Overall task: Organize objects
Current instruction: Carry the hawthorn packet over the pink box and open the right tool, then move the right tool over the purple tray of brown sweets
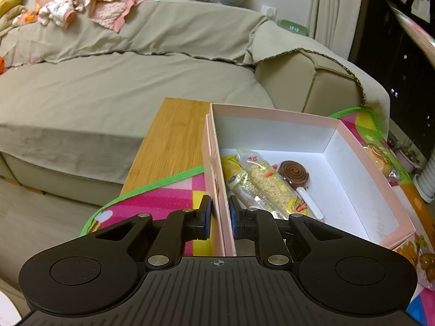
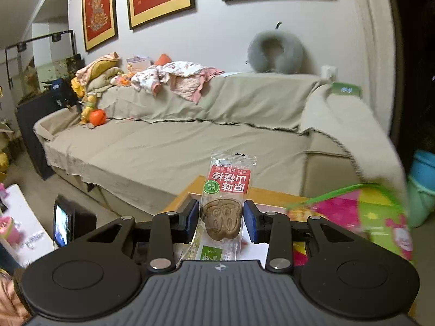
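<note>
Pink cardboard box (image 1: 353, 146) at wooden counter (image 1: 174, 135) edge, wall pinched by left hand-held gripper (image 1: 220, 217). Right hand-held gripper (image 2: 221, 218) clamps clear-wrapped brown biscuit packet (image 2: 225, 203) aloft. Risk: slick film slips, packet drops outside box; box tugged off edge.

Pink box (image 1: 375, 179), white inside, lid off, rectangular, sits on colourful mat over wooden counter; near side wall clamped by left gripper (image 1: 220, 217), one pad outside, one inside. Inside box, at near end: yellow packet (image 1: 231, 167) against wall; clear-wrapped rice-crisp bar (image 1: 267, 187) lying lengthwise over it; brown spiral lollipop (image 1: 294, 175) with white stick beside bar. Rest of box floor bare. Snack packet (image 2: 227, 198), clear wrapper, red label, brown embossed biscuit inside, upright, held between right gripper (image 2: 221, 217) pads, raised off counter.
</note>
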`<action>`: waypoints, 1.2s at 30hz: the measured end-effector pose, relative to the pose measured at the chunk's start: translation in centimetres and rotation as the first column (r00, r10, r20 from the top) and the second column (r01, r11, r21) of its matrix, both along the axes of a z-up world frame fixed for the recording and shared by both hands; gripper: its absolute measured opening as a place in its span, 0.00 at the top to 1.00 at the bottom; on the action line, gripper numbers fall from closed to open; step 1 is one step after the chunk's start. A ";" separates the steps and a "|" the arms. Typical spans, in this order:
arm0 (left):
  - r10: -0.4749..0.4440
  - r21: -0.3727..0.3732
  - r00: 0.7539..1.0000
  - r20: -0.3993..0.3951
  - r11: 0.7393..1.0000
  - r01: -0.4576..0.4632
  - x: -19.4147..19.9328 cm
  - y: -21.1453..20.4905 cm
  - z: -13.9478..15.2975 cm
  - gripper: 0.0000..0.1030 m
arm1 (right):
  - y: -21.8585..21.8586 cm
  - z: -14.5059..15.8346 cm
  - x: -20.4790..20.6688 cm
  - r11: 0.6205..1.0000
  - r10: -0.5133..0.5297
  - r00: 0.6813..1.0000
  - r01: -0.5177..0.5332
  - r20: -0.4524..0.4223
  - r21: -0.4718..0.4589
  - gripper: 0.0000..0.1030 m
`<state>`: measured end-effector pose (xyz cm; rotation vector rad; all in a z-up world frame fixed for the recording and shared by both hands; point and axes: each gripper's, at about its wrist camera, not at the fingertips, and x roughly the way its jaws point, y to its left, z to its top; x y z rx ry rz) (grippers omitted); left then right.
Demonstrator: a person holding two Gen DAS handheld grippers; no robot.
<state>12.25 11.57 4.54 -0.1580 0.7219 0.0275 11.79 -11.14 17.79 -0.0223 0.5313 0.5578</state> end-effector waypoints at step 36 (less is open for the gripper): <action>0.002 0.038 1.000 -0.019 0.999 -0.001 0.1 -0.5 -0.1 0.86 | -18.4 -16.0 -6.1 0.855 -0.507 0.797 0.513 -0.329 -0.074 0.27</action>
